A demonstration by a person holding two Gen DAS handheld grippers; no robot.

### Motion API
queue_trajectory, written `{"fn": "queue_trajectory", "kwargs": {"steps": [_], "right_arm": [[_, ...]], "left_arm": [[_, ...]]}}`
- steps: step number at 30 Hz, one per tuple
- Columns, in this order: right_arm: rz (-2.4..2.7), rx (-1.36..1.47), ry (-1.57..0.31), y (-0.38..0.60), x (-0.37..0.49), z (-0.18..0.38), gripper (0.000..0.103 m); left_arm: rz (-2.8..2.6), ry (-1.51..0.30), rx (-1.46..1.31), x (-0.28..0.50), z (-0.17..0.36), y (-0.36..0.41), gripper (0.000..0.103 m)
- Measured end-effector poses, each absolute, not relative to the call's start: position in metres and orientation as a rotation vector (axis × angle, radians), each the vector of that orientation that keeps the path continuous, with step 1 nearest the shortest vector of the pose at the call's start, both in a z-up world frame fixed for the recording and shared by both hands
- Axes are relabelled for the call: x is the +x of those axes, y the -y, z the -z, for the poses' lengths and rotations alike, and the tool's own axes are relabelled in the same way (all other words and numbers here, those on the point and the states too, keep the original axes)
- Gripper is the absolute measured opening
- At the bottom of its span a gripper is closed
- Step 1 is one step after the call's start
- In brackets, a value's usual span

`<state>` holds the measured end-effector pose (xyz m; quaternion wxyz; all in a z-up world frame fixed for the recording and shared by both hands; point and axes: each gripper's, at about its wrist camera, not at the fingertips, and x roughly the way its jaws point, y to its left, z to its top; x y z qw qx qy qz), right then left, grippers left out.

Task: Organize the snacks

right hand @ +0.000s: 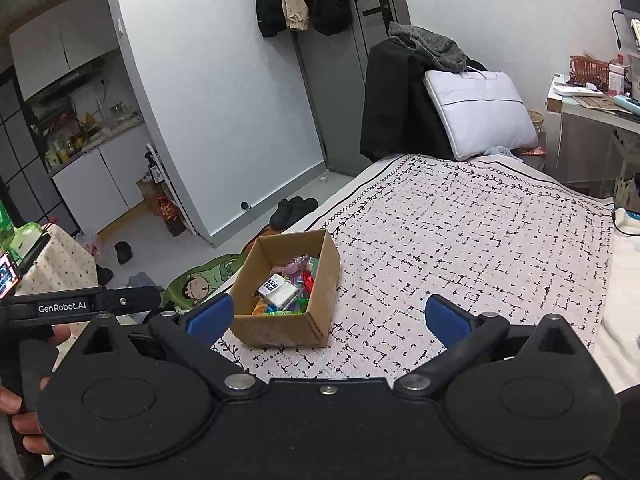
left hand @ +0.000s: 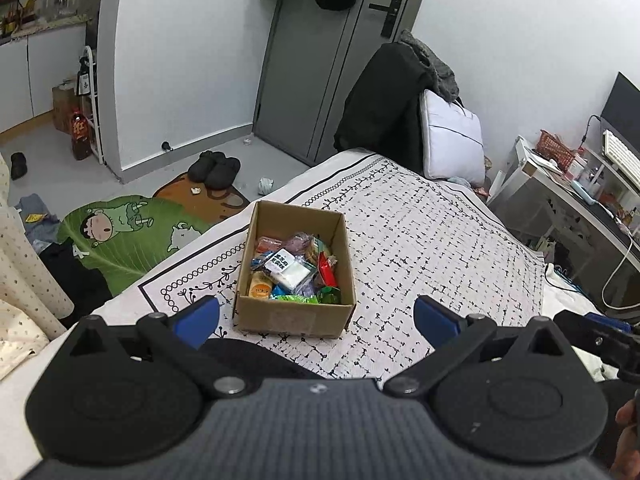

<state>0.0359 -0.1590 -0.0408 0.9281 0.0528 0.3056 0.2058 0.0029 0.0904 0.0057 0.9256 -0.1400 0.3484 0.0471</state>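
Note:
An open cardboard box stands on the patterned bedspread, filled with several colourful snack packets, one a white packet with a black label. My left gripper is open and empty, held above the bed just in front of the box. In the right wrist view the box sits left of centre with the snacks inside. My right gripper is open and empty, near the box's right front corner. The left gripper's body shows at that view's left edge.
A chair draped with dark clothes and a white bag stand at the bed's far end. A cluttered desk is on the right. A green cartoon mat and slippers lie on the floor left.

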Motion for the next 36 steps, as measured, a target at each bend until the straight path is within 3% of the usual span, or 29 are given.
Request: {"fn": "queue_trajectory", "kwargs": {"steps": [36], "right_arm": [[-0.420, 0.101, -0.622, 0.156, 0.021, 0.038, 0.103]], "left_arm": [[-0.106, -0.700, -0.251, -0.020, -0.016, -0.092, 0.103]]}}
